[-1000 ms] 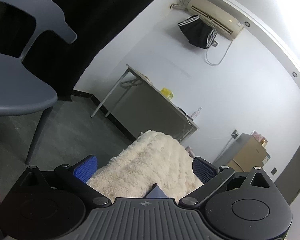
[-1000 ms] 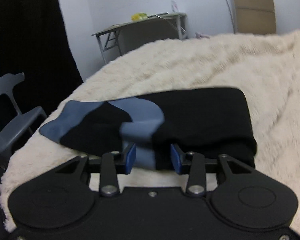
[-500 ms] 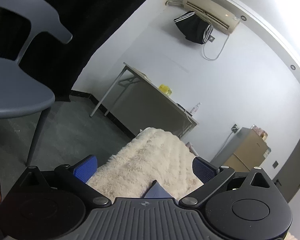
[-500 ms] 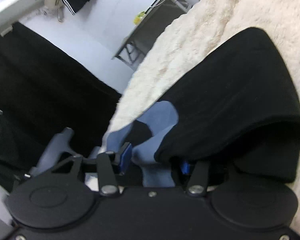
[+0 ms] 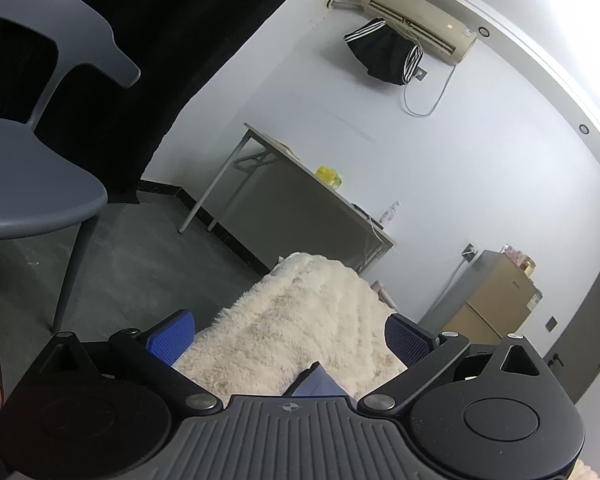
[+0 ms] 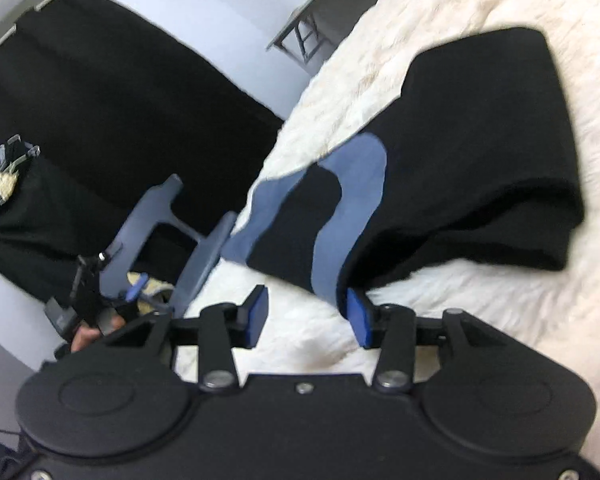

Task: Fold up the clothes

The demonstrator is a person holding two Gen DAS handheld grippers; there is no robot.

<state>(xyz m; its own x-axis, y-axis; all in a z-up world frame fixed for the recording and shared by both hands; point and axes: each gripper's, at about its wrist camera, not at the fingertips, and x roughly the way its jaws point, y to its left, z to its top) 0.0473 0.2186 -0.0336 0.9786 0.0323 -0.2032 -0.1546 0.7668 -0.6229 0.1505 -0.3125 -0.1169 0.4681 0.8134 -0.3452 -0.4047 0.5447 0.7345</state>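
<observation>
So we've got the black and blue garment [image 6: 452,168] lying on the fluffy cream blanket [image 6: 500,320], already doubled over into a chunky wad, with the blue-patterned end hanging out toward our right gripper [image 6: 308,316]. That gripper's jaws have just been opening and stand apart now; the garment's near edge brushes the right-hand blue pad, but nothing is clamped, so we'd call it let go. Our left gripper [image 5: 292,338] sits with its jaws wide apart over the blanket's edge, holding nothing, and only a small blue corner of the garment [image 5: 316,382] peeks in at the bottom of its view. Handling-wise, we reckon this thing is soft, light and floppy, probably a knit or sweatshirt kind of fabric: it'll sag wherever it isn't supported, and the layers may slide apart if we pinch just the top one. The shaggy blanket probably drags on it too, so lifting beats sliding. We'd grab at the thick folded edge on the right, pinching through all the layers, with the other gripper on the loose blue end.
</observation>
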